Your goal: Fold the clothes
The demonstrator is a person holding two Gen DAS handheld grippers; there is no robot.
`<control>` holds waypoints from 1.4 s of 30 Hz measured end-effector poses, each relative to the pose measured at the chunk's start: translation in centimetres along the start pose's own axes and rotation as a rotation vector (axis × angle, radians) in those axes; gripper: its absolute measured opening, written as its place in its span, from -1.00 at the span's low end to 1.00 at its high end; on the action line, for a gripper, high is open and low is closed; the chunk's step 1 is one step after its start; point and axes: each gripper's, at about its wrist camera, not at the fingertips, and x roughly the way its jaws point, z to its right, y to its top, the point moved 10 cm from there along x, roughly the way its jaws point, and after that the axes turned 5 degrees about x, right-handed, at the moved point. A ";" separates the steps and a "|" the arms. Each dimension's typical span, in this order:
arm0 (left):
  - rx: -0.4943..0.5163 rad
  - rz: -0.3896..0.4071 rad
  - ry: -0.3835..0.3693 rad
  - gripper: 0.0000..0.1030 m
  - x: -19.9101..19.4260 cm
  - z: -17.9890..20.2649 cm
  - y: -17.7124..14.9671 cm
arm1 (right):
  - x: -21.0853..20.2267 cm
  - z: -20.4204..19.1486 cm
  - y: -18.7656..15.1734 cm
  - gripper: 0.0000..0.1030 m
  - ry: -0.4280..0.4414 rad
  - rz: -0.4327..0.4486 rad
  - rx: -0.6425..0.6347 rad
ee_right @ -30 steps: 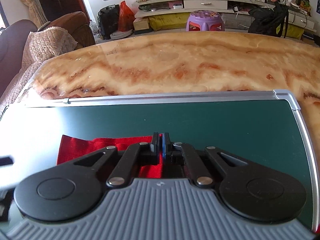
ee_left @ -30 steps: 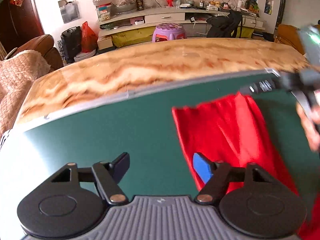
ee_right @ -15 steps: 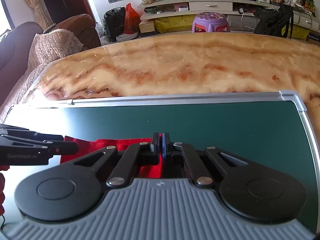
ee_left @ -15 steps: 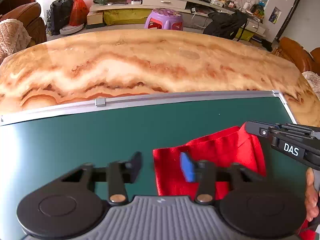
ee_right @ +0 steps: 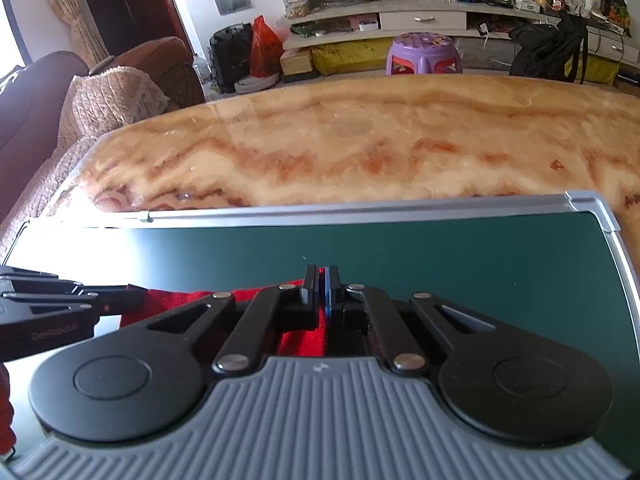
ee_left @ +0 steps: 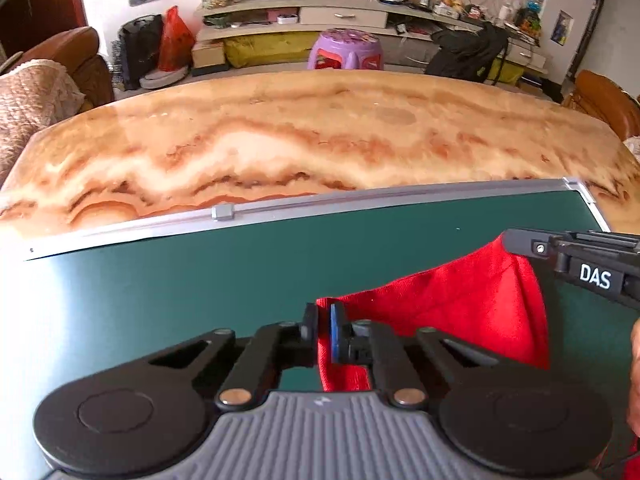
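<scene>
Bright daylight; white glare on the green board's (ee_right: pixel 460 248) left; fisheye-curved edges.

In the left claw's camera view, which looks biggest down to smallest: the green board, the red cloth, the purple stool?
As they look in this view only:
1. green board
2. red cloth, partly hidden by the claws
3. purple stool

The stool stands far beyond the table, so its real size is unsure.

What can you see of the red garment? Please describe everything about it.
The red garment looks like a soft knit fabric with a ribbed hem along its far edge. It is held slightly raised over the green board, sagging between two corners. The left gripper is shut on one corner, and the right gripper is shut on the other. No print or label shows.
</scene>
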 end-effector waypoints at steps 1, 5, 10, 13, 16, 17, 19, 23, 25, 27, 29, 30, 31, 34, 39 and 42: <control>0.001 0.001 0.007 -0.87 0.0 -0.1 0.0 | 0.2 -0.1 -0.1 -0.91 -0.003 -0.009 -0.002; -0.004 -0.005 0.021 -0.87 0.4 -0.7 0.2 | 1.6 0.0 -0.4 -0.90 -0.007 -0.047 0.022; -0.006 -0.007 0.043 -0.87 0.9 -1.4 0.3 | 2.4 -0.5 -0.2 -0.70 0.001 -0.053 0.030; 0.012 -0.007 0.055 -0.84 1.1 -1.5 0.3 | 1.0 -0.1 -0.4 -0.55 -0.002 -0.035 0.026; 0.062 0.002 0.094 -0.62 0.5 -1.4 0.1 | -2.0 -0.1 -1.7 -0.55 0.028 -0.040 -0.015; 0.077 0.007 0.106 -0.53 0.2 -1.4 -0.1 | -3.3 -0.3 -2.4 -0.55 0.036 -0.047 -0.042; 0.106 0.019 0.130 -0.40 -0.6 -1.5 -0.5 | -6.9 -0.8 -4.8 -0.55 0.061 -0.074 -0.099; 0.136 0.048 0.137 -0.28 -2.8 -1.1 -1.9 | -15.2 -2.2 -10.0 -0.55 0.110 -0.136 -0.187; 0.162 0.064 0.087 -0.27 -4.0 0.2 -2.5 | -19.1 -3.3 -12.3 -0.55 0.142 -0.159 -0.222; 0.193 0.062 0.061 -0.19 -4.2 1.6 -3.3 | -21.5 -4.4 -14.4 -0.55 0.158 -0.186 -0.257; 0.205 0.052 0.050 -0.18 -4.0 2.8 -4.0 | -21.3 -4.9 -16.1 -0.55 0.146 -0.232 -0.277; 0.194 0.049 0.040 -0.18 -3.9 3.0 -4.1 | -20.7 -5.0 -16.9 -0.55 0.134 -0.259 -0.283; 0.181 0.045 0.030 -0.18 -3.7 3.2 -4.3 | -19.8 -5.0 -17.6 -0.55 0.127 -0.290 -0.279; 0.162 0.033 0.006 -0.18 -3.1 3.5 -4.8 | -16.9 -4.9 -18.6 -0.55 0.166 -0.373 -0.209; 0.166 0.020 -0.020 -0.18 -2.5 3.7 -4.7 | -15.2 -4.7 -18.5 -0.55 0.184 -0.418 -0.173; 0.172 0.012 -0.020 -0.18 -1.9 3.6 -5.0 | -14.8 -4.7 -19.0 -0.55 0.153 -0.443 -0.194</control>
